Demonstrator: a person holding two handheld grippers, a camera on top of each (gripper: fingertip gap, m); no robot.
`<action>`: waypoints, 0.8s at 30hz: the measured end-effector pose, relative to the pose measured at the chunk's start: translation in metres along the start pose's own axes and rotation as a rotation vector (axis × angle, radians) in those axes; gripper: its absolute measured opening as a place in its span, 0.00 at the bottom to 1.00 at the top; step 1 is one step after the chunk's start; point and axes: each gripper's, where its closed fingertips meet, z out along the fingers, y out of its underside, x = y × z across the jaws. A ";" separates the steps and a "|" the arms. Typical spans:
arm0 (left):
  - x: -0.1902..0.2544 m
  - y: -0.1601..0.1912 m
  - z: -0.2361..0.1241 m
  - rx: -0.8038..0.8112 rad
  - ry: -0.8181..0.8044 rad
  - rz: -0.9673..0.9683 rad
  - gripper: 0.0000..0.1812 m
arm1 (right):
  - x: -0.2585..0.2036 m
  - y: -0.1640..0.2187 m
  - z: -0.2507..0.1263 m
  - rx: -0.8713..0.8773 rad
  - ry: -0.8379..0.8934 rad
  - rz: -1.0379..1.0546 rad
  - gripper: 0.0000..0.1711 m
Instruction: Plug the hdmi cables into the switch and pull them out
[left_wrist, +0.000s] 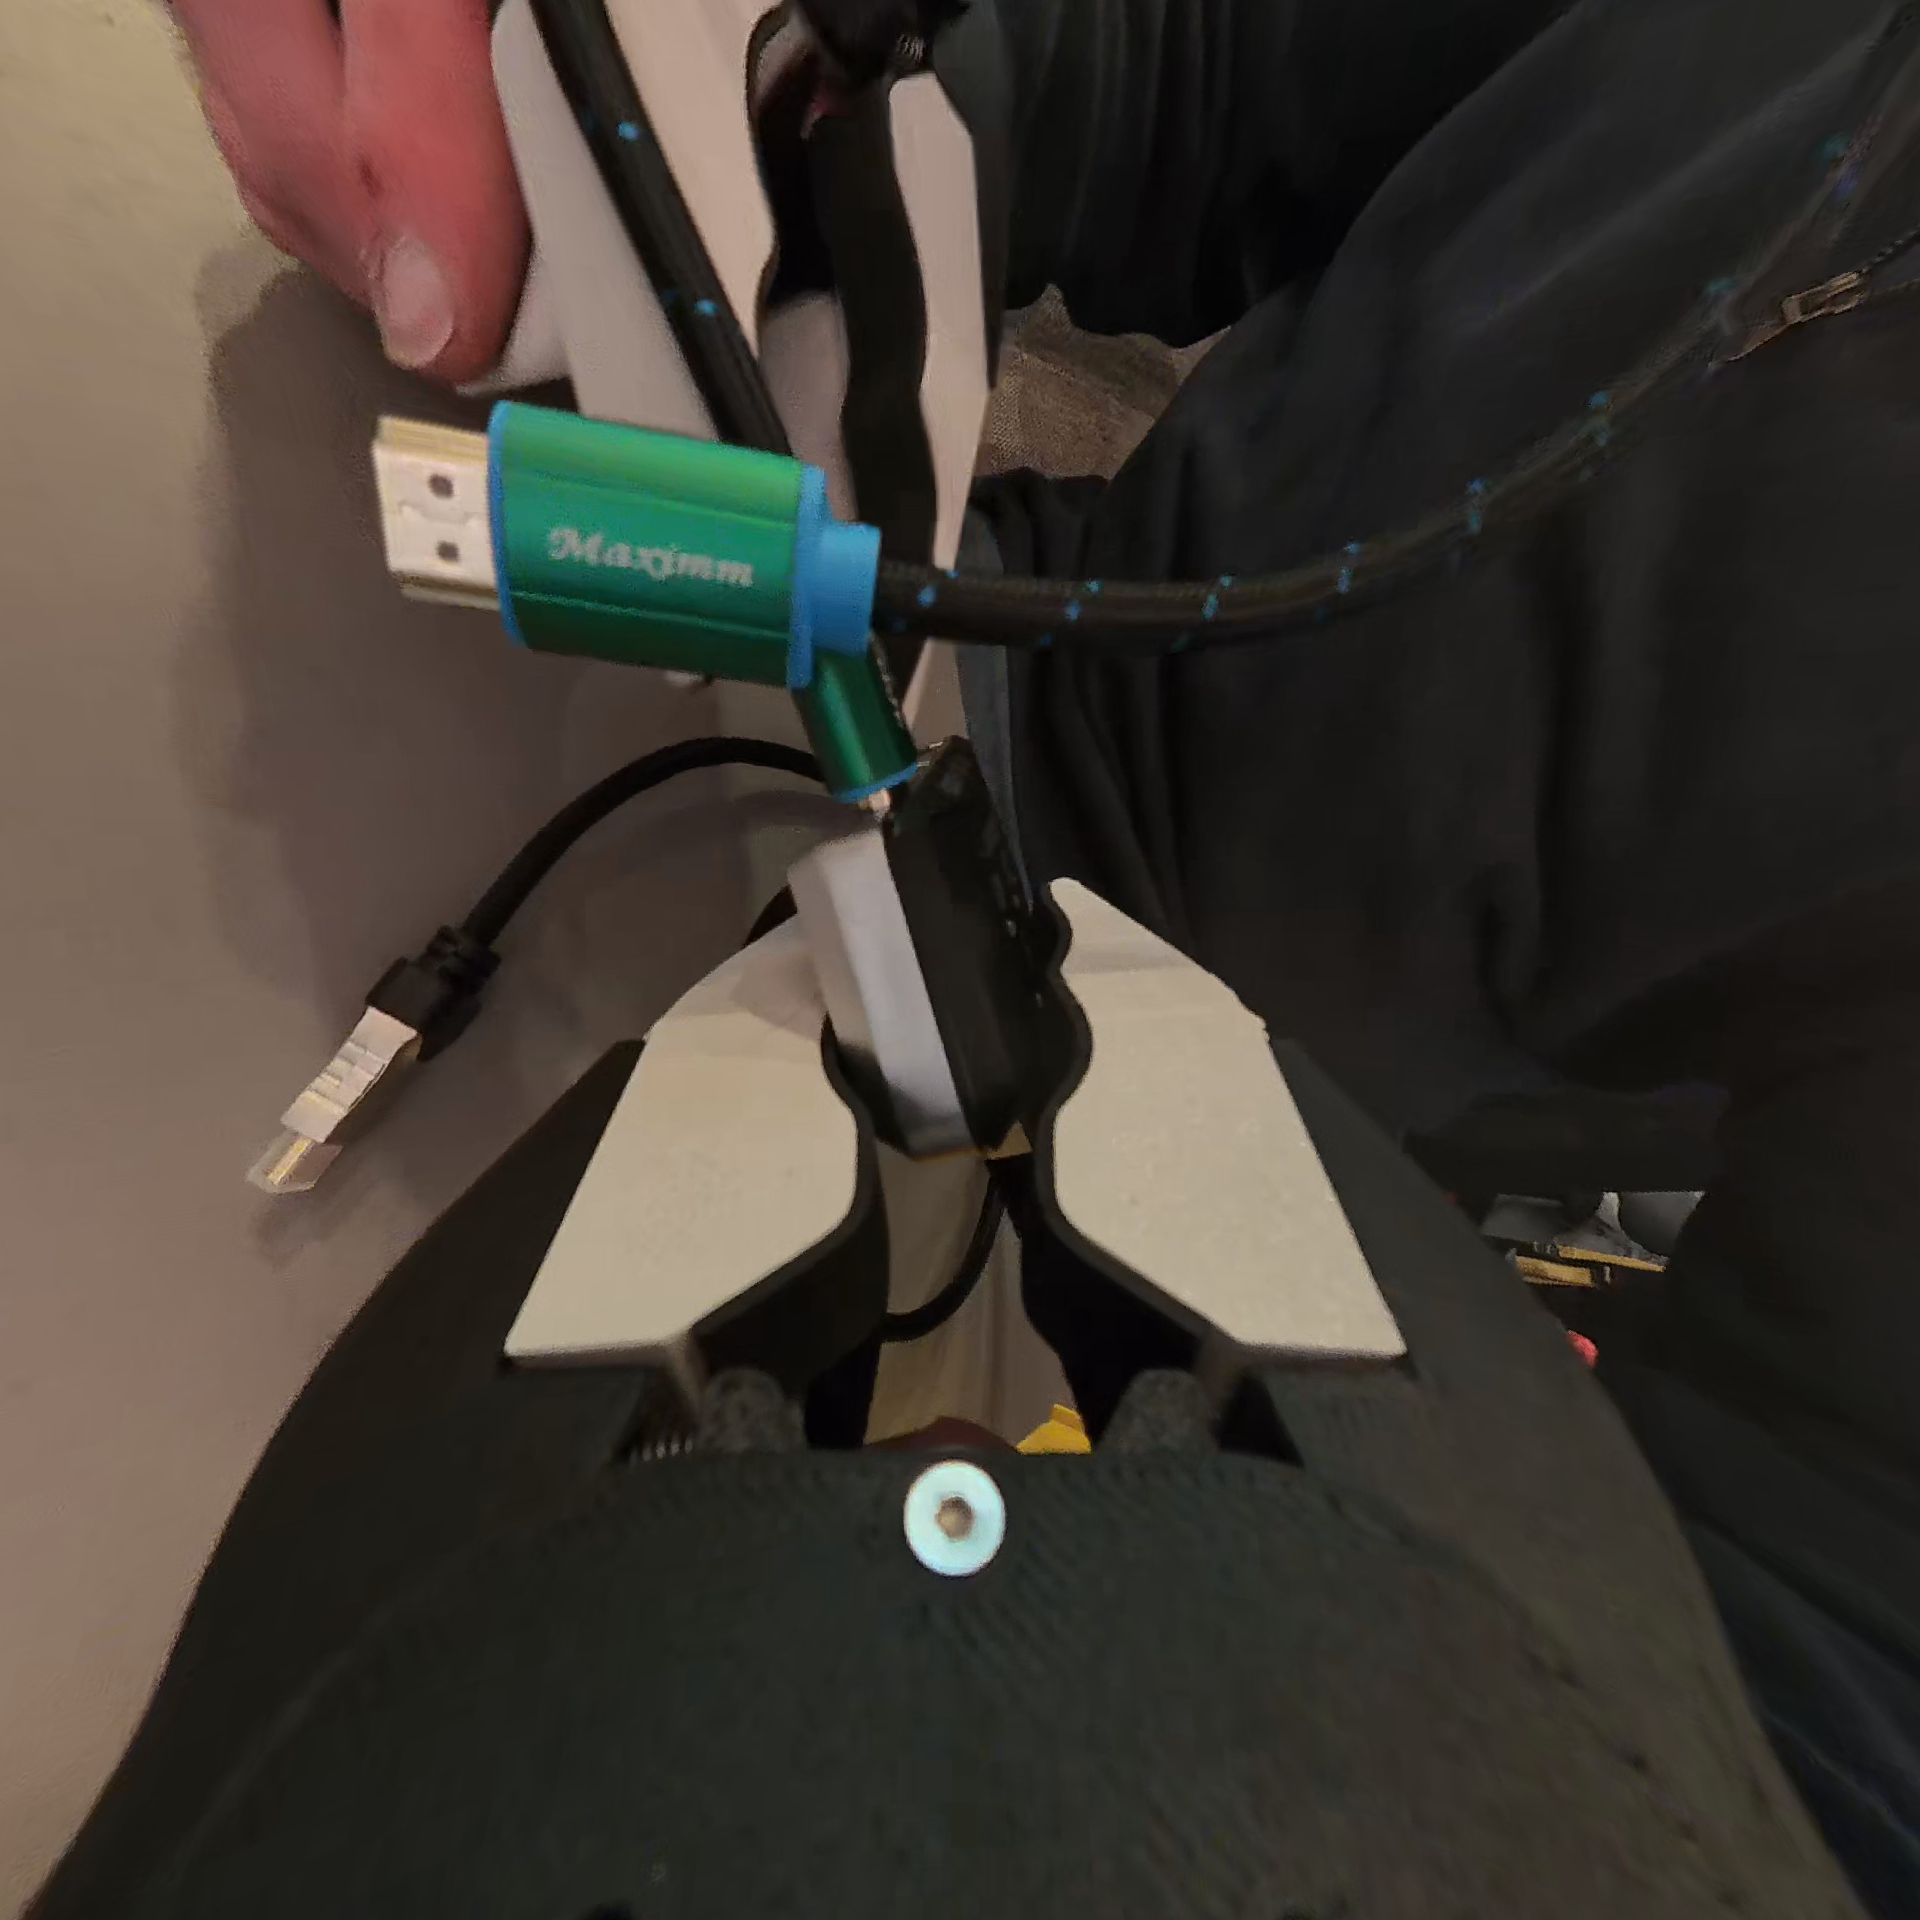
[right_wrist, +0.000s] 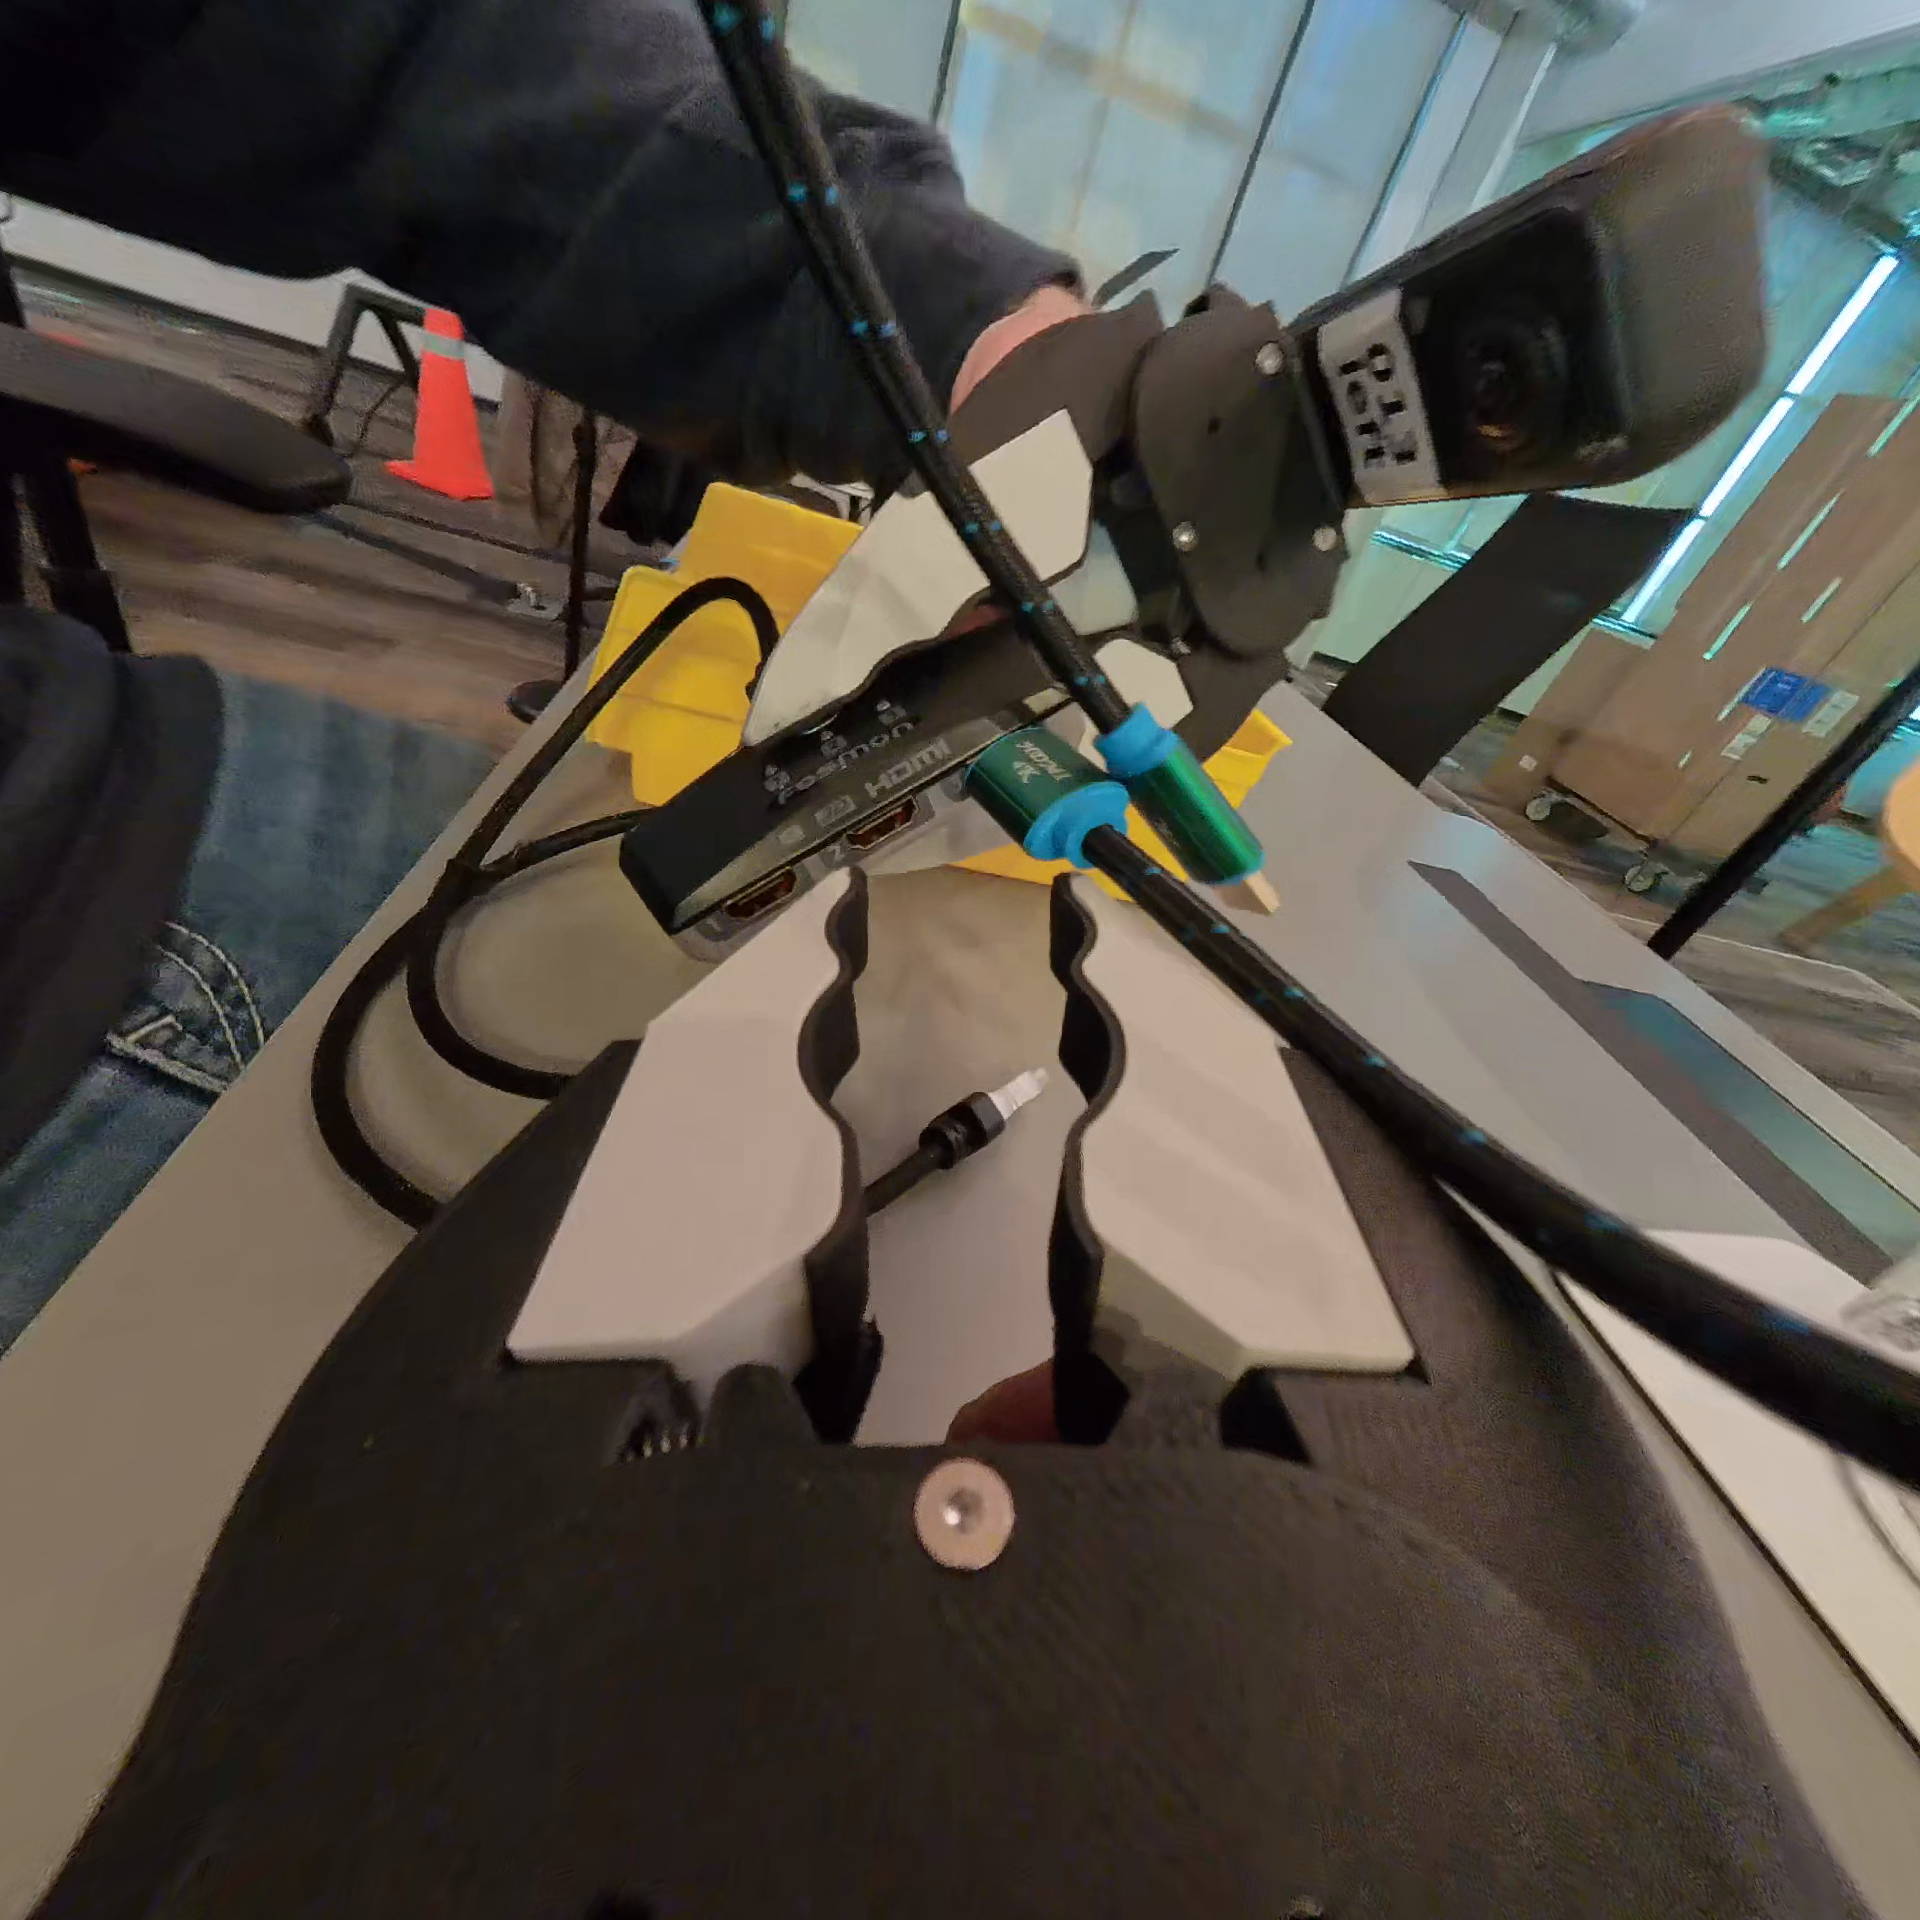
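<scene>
Two green plugs (right_wrist: 1023, 790) hide the switch's (right_wrist: 790, 821) far port; left gripper (left_wrist: 961, 1023) clamps the switch mid-frame — right gripper (right_wrist: 958, 925) gapes, empty.

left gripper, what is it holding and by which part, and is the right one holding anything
The left gripper clamps the black switch by one end, lifted off the table. The right gripper is open and holds nothing.
</scene>
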 end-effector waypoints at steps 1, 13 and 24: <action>0.000 0.001 0.001 -0.006 0.008 -0.003 0.15 | -0.002 0.002 0.003 -0.003 -0.011 -0.005 0.18; 0.004 0.007 0.023 -0.091 0.115 -0.015 0.13 | -0.012 -0.014 -0.008 0.072 -0.127 -0.020 0.19; 0.004 0.016 0.038 -0.166 0.214 -0.055 0.12 | -0.030 0.002 0.000 -0.053 -0.201 -0.120 0.11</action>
